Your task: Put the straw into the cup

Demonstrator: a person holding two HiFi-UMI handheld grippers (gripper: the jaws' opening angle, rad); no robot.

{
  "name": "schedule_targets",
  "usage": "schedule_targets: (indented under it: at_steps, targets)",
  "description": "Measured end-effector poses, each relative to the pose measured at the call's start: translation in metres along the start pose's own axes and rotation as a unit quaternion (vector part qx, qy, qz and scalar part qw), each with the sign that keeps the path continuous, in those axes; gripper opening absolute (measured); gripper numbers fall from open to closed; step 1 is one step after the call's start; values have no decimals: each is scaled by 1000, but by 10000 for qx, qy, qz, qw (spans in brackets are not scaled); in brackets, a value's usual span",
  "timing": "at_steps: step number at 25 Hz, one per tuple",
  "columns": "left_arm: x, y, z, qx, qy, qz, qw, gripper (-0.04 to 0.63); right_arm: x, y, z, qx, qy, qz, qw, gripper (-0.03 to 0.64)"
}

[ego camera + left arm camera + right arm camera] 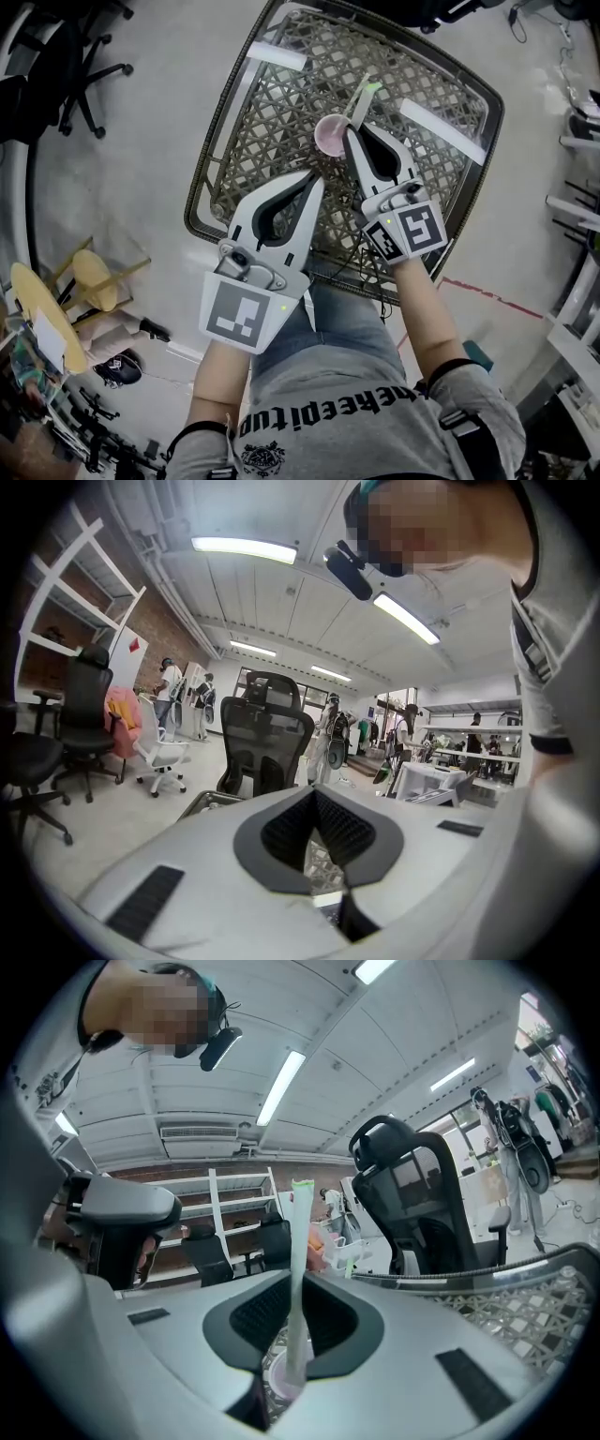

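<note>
right gripper (353,131) pinches the straw (364,97) low; likely light, crushable: grip gently. cup (330,134) at its 9 o'clock. left gripper (316,180) pressed together.

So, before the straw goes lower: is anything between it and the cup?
Nothing visible does. The straw, clamped in the right gripper, has its lower end at the open mouth of the pink cup.
</note>
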State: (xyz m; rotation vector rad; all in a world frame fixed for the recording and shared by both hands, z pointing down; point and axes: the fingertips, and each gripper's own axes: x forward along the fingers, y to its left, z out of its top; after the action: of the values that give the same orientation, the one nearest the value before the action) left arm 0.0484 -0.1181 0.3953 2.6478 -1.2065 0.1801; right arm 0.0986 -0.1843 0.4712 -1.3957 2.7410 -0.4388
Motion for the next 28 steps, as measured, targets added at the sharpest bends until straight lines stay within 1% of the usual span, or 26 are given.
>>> schedule_targets:
  at_steps: [4,9,13,28]
  targets:
    - [1,1,-5,-12,25,2,10000,23,2,-2,-10,-16,67,-19,10000,55]
    - [3,4,-11,-32,75,0,10000,23,7,-3,-23,-174,168,-24,9997,57]
    - [5,5,-16,-70,121,6,9999,23,10,-5,-29,-99,182,-24,9998,57]
    - [7,10,-22,-124,155,26,9998,23,16,-9,-47,-186,398,-145,9989,61]
